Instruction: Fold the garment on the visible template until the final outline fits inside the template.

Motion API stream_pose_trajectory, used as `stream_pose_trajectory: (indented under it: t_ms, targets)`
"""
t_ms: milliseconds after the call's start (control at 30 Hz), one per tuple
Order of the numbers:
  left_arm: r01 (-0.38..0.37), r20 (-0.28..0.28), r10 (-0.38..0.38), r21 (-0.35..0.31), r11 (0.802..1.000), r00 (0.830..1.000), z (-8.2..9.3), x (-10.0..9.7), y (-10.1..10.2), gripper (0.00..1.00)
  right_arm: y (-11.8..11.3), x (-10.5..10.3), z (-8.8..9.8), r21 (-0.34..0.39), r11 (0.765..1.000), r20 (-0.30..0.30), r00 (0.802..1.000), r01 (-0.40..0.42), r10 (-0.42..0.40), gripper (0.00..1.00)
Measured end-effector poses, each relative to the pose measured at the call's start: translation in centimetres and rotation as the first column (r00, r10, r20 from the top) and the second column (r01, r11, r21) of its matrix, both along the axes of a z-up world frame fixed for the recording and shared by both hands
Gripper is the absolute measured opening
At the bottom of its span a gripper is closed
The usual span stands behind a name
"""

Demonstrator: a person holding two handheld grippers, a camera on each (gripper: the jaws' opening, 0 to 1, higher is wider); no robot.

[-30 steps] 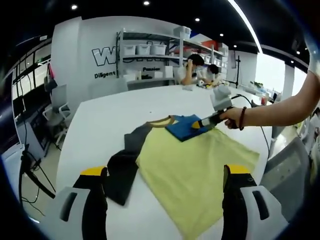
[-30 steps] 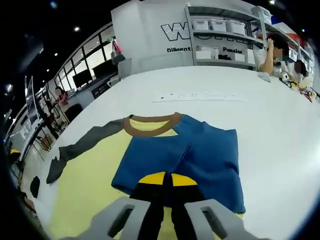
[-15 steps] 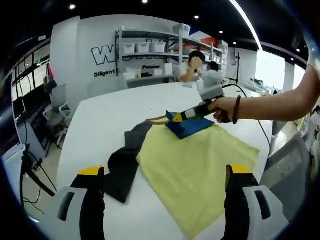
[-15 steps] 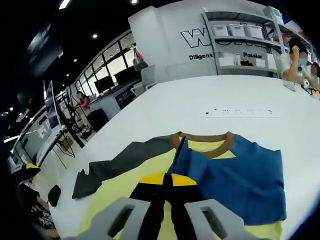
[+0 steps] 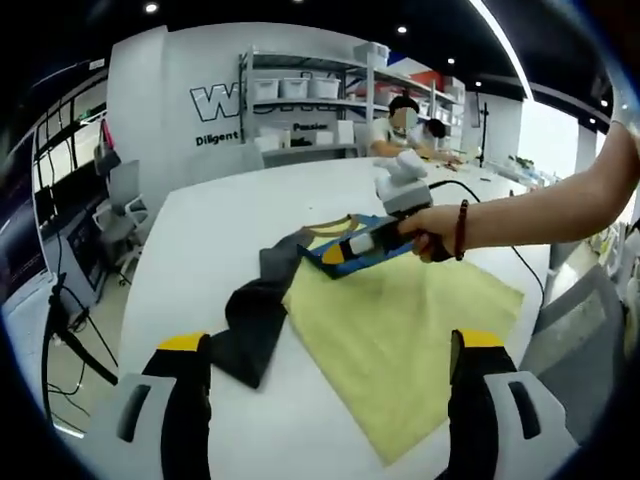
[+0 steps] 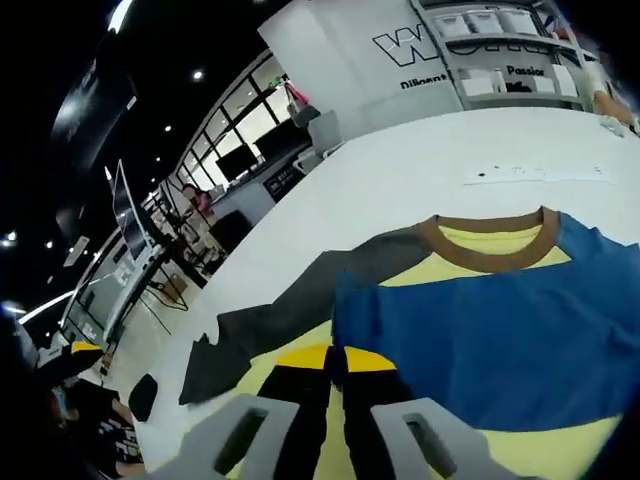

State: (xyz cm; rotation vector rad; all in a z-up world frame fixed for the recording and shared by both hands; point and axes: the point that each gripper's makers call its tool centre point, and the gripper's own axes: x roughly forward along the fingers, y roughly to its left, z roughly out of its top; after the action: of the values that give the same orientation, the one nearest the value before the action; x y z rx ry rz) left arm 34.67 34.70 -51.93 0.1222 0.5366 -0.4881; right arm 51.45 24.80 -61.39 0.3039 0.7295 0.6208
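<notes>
A long-sleeved shirt lies on the white table (image 5: 200, 230). Its yellow body (image 5: 400, 320) is spread flat, and the grey sleeve (image 5: 250, 320) trails off to the left. My right gripper (image 5: 328, 257), held by a hand, is shut on the blue sleeve (image 5: 372, 238) and holds it over the shirt's chest near the brown collar (image 6: 490, 235). In the right gripper view the blue sleeve (image 6: 480, 340) drapes across the yellow body (image 6: 440, 268), with the right gripper (image 6: 335, 352) clamped on its edge and the grey sleeve (image 6: 290, 310) beyond. My left gripper (image 5: 330, 343) hovers open at the shirt's hem.
A person's arm (image 5: 540, 215) reaches in from the right, with a cable trailing behind it. A row of small marks (image 6: 540, 174) lies on the table past the collar. Shelves with bins (image 5: 300, 95) and seated people (image 5: 405, 125) are at the far end. Office chairs (image 5: 115, 215) stand beside the table's left edge.
The right gripper has carried the blue sleeve leftward over the yellow body, toward the collar and grey sleeve. The left gripper stays open in about the same place.
</notes>
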Motion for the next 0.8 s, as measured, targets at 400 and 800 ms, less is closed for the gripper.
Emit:
stream_pose_trajectory:
  t_ms: [400,800]
  targets:
    - [0.029,0.013,-0.029,-0.003,1.000,0.999,0.5,0.4,-1.2,0.98,-6.3,1.2,3.0,-0.150,0.988,0.174,0.985,0.032,-0.006,0.14]
    - [0.043,0.008,-0.042,-0.017,0.999,0.999,0.6,0.3,-1.8,0.99,-18.1,1.8,3.2,-0.215,0.951,0.213,0.961,0.222,-0.176,0.40]
